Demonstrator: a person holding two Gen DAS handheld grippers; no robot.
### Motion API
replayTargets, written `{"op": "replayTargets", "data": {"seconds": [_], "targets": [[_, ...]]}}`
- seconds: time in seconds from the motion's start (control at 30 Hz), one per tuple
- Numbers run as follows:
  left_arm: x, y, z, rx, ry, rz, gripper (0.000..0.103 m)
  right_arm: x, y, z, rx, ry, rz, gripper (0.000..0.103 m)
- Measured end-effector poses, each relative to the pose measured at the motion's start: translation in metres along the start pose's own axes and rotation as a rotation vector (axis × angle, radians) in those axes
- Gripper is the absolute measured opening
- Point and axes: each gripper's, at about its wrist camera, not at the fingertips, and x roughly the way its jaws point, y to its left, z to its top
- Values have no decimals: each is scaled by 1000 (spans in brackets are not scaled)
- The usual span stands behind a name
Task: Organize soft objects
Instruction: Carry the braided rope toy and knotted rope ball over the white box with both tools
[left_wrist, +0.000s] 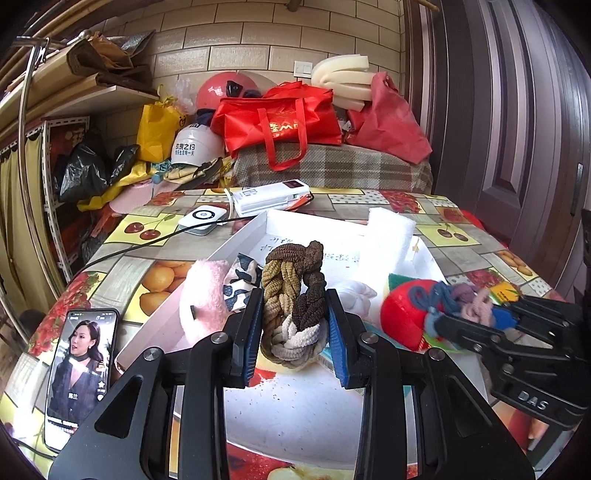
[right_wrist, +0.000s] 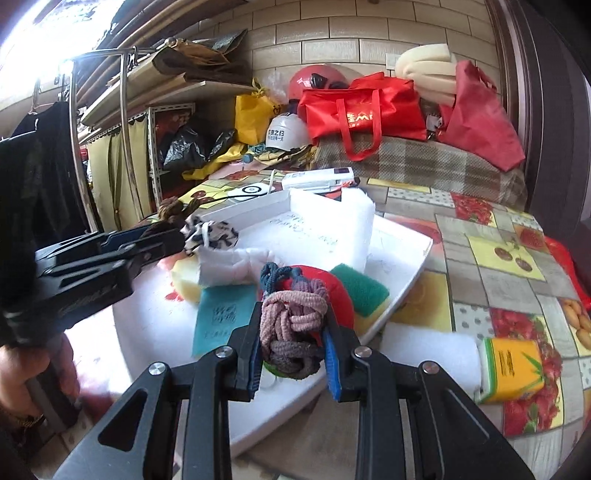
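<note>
Brown-tan-cream braided band (left_wrist: 293, 299); pink-mauve-grey band (right_wrist: 291, 332); fruit-print tablecloth (left_wrist: 461, 236).

Readable text, few items:

- White helmet (left_wrist: 194, 146), far left behind the bench: black Chinese print, "玫瑰之约" on top, smaller line under it too small to read.
- Red tote bag (left_wrist: 280, 122), far centre: gold logo, looks like "金MA…", rest unclear.
- Right gripper (left_wrist: 476, 319) body, near right in left wrist view: embossed "DAS".
- White tray (left_wrist: 240, 240) floor: handwritten marks, illegible.
- Teal card (right_wrist: 225, 317) on tray: handwriting, illegible.
- Yellow box (right_wrist: 513, 369), near right on bench: dark print lines, too small.
- Phone (left_wrist: 79, 373), near left: on-screen captions unreadable.
</note>
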Motion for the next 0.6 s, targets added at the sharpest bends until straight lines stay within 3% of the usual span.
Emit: {"op": "replayTargets", "data": {"seconds": [0.6], "targets": [[17, 13, 6, -34, 32, 2, 32, 32, -1, 23, 23, -10, -23, 27]]}}
